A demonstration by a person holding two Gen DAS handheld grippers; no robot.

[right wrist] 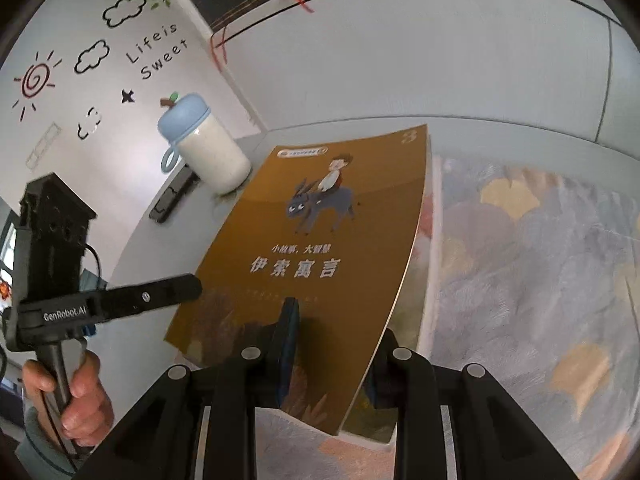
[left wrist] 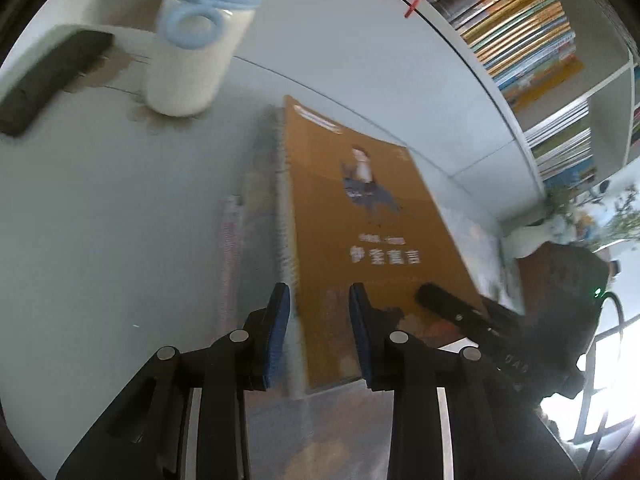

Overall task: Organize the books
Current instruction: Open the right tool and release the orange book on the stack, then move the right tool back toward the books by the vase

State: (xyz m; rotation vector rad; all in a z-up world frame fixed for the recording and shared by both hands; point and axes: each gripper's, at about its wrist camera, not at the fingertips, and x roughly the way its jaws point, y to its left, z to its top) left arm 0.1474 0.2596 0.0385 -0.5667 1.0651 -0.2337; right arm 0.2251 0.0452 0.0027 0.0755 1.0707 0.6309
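Both wrist views are set close above the worktop (left wrist: 100,240), facing far; the book (left wrist: 360,220) and bottle (right wrist: 208,152) are shared.

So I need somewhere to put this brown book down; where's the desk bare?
Bare desk lies left of the book stack, in front of the bottle and dark case. A strip also runs behind the brown book toward the shelf. Right is crowded: the floral book lies there.
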